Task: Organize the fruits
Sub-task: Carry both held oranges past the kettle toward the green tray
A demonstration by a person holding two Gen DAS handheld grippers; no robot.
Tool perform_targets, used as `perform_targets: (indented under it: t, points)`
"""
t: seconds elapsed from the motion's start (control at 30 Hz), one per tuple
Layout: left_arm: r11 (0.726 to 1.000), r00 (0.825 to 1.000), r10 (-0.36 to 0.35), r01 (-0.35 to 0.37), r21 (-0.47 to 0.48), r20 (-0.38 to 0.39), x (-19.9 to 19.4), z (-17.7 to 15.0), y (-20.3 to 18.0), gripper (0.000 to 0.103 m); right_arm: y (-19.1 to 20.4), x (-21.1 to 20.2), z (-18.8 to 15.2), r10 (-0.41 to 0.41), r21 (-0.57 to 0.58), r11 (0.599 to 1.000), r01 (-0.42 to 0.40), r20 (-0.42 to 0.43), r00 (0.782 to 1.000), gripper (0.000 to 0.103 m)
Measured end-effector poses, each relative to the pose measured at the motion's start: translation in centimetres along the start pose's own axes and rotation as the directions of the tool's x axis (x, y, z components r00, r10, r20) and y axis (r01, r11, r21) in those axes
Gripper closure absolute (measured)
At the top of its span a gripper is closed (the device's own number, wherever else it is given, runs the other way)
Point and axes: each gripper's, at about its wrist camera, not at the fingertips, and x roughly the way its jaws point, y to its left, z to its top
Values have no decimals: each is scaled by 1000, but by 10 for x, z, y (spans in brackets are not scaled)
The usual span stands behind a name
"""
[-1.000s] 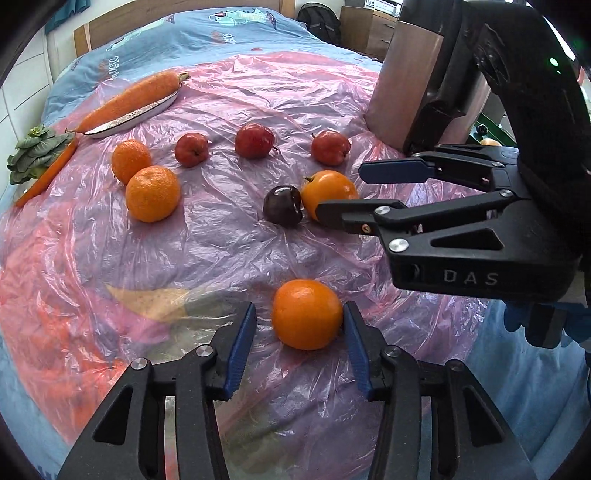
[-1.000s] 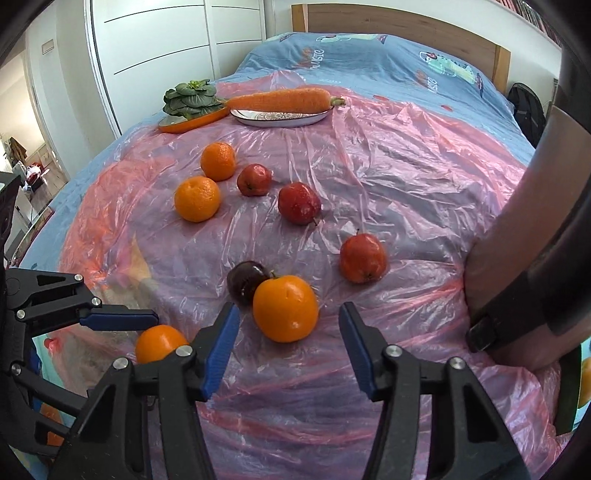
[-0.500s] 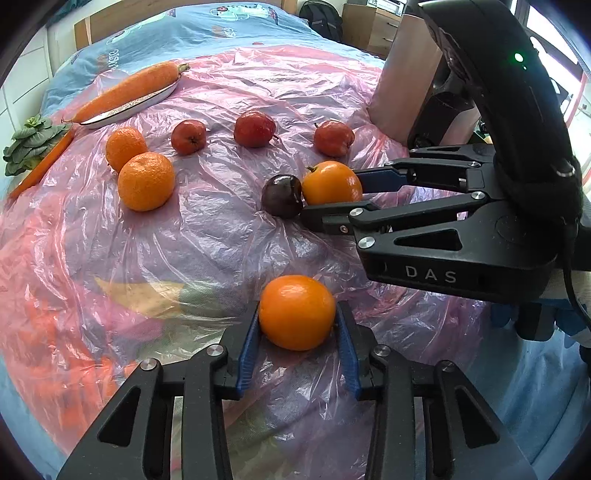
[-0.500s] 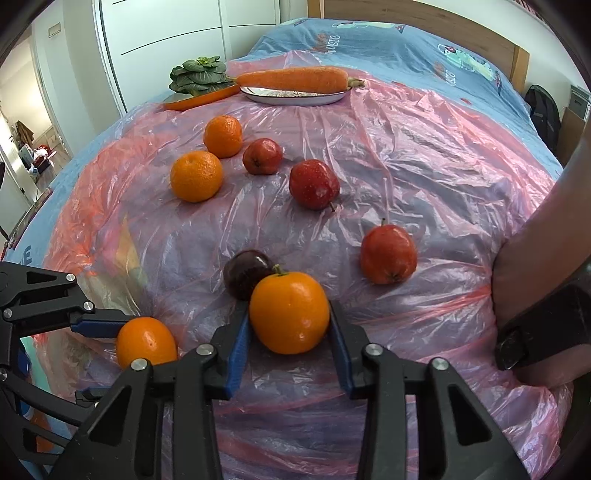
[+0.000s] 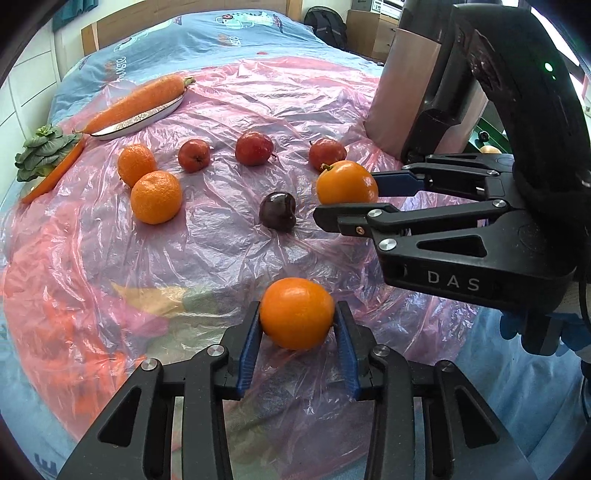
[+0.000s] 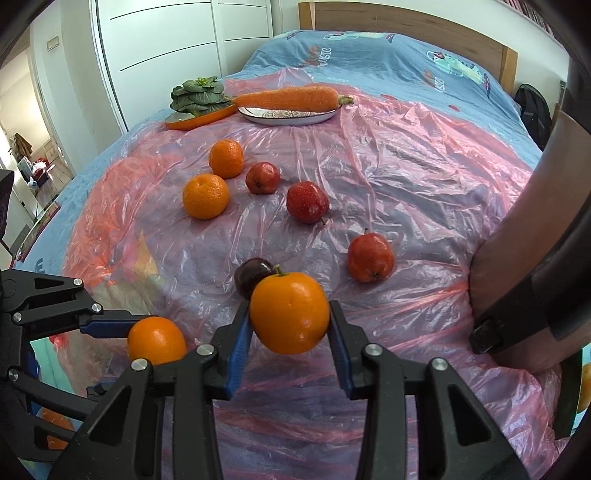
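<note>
1. Across a bed with a wooden headboard [image 6: 406,18], a blue patterned bedsheet [image 6: 369,51] is lying under a crinkled pink transparent plastic sheet [image 6: 406,177], which is serving as the work surface.
2. Beside the bed, white wardrobe doors [image 6: 166,44] are filling the far wall in the right wrist view, and a dark backpack [image 5: 327,26] is sitting by a wooden cabinet in the left wrist view.
3. At the far edge of the plastic, a long orange carrot [image 6: 288,99] is lying on a pale oval plate [image 6: 288,117], and a green leafy vegetable [image 6: 199,95] is sitting on an orange dish just beside it.
4. Two dimpled tangerines [image 6: 205,196] are resting near each other, with three small red apples [image 6: 307,202] spread in a loose row to their right.
5. A dark purple plum [image 5: 277,211] is lying between the apples and the grippers, just behind the right gripper's fruit.
6. The left gripper [image 5: 297,336] is gripping a smooth round orange fruit [image 5: 296,313], its blue pads pressing both sides after narrowing; the fruit is sitting low over the plastic.
7. The right gripper [image 6: 290,336] is clamping a stemmed orange fruit [image 6: 290,312] between its blue pads, having just been closing on it, and is holding it clear of the sheet.
8. A person's forearm is crowding the right edge of the right wrist view.
</note>
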Motion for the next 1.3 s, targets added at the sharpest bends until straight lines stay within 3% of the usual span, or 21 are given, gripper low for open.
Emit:
perform_targets:
  t: [0.5,0.9,1.3]
  points:
    - [998,998,33,-36,58,54,-48,5,-39,69,-23,-75,-30,-60,64,996,58,31,998,77]
    - [982,998,-4,-7,190,57,-69,14,-116,69,-75,-145,-66,-151,154,978,139,70,986,77]
    - [943,998,-41,26,332,37,-61,42,-202,69,-154,-197,-106,-264,278,933,230,89,961,77]
